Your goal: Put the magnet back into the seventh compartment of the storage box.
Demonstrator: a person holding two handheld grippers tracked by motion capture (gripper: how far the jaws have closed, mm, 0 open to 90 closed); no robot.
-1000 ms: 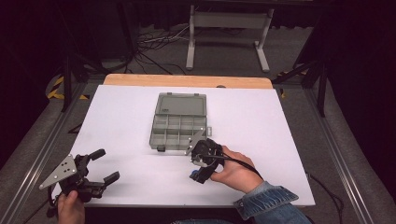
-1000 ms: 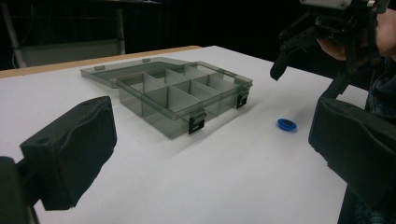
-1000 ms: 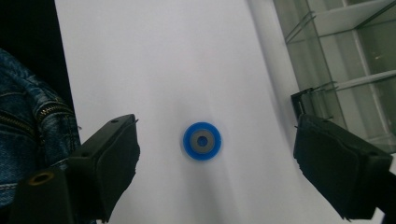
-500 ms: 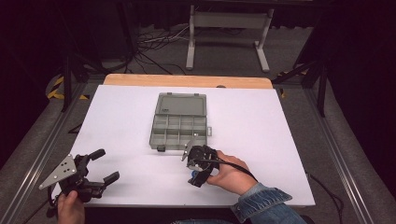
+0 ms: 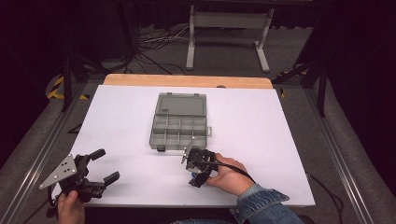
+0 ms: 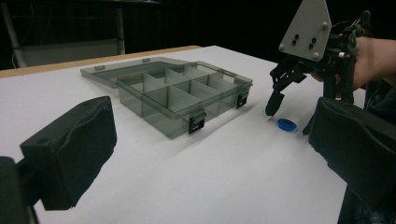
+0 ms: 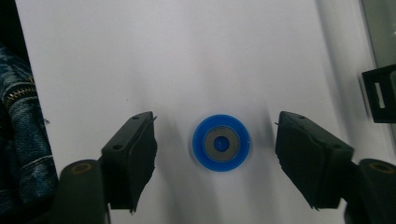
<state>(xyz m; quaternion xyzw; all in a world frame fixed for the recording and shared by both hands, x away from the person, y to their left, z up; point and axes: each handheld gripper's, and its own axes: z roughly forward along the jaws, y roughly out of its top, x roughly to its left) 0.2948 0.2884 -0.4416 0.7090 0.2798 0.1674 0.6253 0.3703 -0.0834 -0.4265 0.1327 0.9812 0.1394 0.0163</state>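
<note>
A small blue disc with a grey centre lies flat on the white table, just in front of an open grey compartment box. My right gripper points straight down over the disc, one jaw on either side. Its jaws have just been closing, but the pads stand clear of the disc. From the left gripper view the right gripper hovers just above the disc, close to the box. My left gripper rests open at the table's near left corner with nothing between its jaws.
The box's lid lies folded back toward the far side, and its compartments look empty. A denim sleeve comes in at the bottom right. A wooden strip edges the table's far side.
My right gripper has sunk toward the table in front of the box and its jaws have narrowed around the blue disc. The left gripper has stayed in place.
</note>
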